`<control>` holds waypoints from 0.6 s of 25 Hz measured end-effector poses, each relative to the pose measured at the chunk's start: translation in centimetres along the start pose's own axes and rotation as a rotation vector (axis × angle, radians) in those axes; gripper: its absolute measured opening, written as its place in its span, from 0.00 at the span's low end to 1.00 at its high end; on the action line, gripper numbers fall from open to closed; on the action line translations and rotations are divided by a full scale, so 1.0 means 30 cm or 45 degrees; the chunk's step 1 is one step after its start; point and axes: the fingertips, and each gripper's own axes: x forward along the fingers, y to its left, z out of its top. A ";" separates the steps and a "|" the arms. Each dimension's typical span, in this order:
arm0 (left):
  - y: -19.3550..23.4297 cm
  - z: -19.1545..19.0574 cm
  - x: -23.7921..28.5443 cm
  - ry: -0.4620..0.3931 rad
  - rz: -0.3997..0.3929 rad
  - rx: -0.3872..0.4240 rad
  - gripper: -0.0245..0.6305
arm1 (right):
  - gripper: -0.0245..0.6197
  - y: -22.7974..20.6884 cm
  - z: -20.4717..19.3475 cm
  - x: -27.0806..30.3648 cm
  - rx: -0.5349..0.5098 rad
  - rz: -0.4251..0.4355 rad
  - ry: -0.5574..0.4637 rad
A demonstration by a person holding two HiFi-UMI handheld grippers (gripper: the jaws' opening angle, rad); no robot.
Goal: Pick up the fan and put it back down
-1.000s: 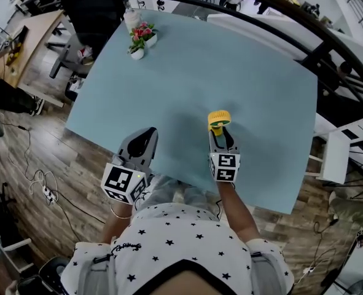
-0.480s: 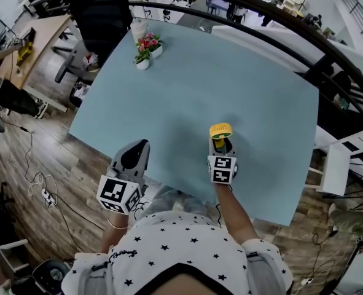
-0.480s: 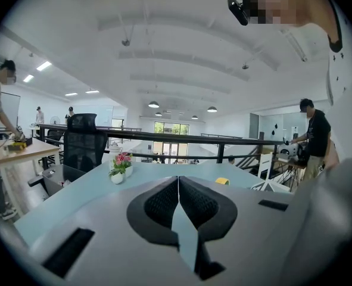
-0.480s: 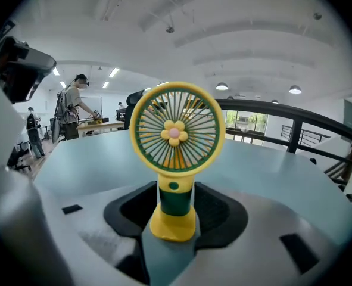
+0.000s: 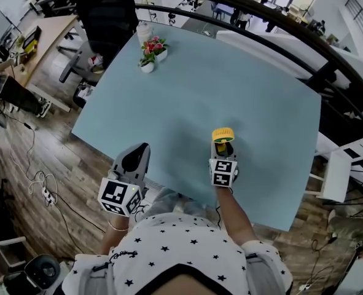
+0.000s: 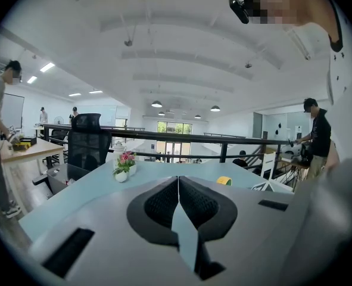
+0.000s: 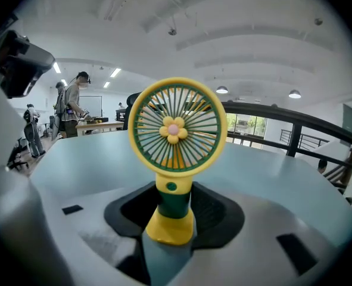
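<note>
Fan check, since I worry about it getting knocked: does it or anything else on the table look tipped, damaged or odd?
Nothing stands out. The fan stands upright and intact, its stem gripped in the right tongs. The small flower pots at the far corner of the table are upright too, and nothing is spilled.
</note>
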 end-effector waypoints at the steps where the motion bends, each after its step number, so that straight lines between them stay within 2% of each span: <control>1: -0.002 0.002 0.001 -0.001 -0.003 0.003 0.08 | 0.30 0.001 -0.001 -0.004 0.001 0.002 -0.001; 15: -0.051 0.017 0.044 -0.021 -0.080 0.022 0.08 | 0.30 -0.011 0.016 -0.086 0.029 0.023 -0.035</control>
